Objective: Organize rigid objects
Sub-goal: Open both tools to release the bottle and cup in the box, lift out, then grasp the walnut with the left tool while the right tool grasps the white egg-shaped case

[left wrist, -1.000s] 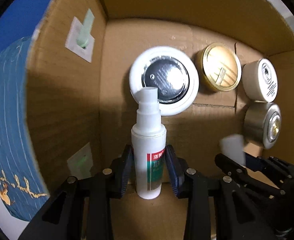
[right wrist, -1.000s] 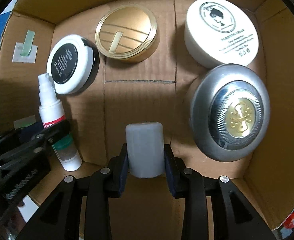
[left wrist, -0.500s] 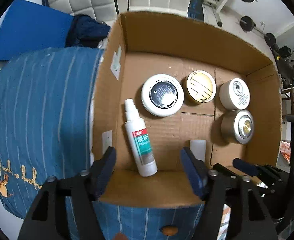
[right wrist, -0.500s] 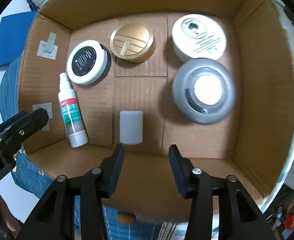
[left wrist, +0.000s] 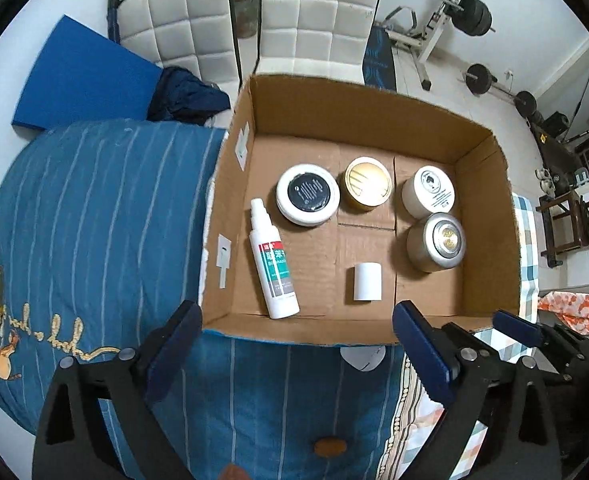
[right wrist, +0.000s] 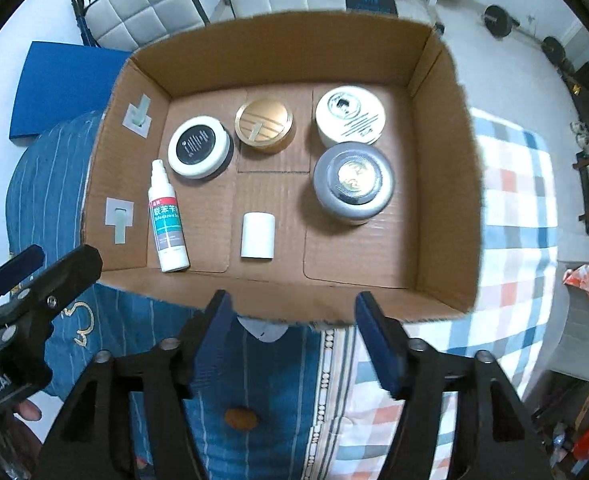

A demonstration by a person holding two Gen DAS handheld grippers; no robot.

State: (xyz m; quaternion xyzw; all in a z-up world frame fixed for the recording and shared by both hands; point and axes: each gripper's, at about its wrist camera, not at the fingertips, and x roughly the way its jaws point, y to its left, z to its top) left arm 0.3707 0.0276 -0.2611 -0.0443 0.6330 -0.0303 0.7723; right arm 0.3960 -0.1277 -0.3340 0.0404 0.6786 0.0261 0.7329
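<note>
Left gripper [left wrist: 296, 344]: jaws spread wide, nothing held, positioned above the near wall of the cardboard box [left wrist: 374, 108]. Right gripper [right wrist: 290, 324]: jaws likewise apart and empty, just outside the same near wall.

Box resting on a bed under a blue striped cover [left wrist: 94, 208]; checked cover [right wrist: 514, 208] at the right side.

Contents on the box floor, all apart from both grippers:
- Spray bottle [left wrist: 273, 258], white with red-and-green label, lying flat near the left wall, nozzle toward the far wall.
- Small white cylinder [left wrist: 367, 281], lying on its side near the near wall, centre.
- White jar with black lid [left wrist: 307, 194], just beside the nozzle end of the spray bottle.
- Gold-lidded tin [left wrist: 367, 184], next to the white jar.
- Cream jar with printed lid [left wrist: 429, 192], far right.
- Silver jar with gold emblem [left wrist: 436, 242], just in front of the cream jar.

Two white quilted chairs [left wrist: 254, 20] beyond the box.
</note>
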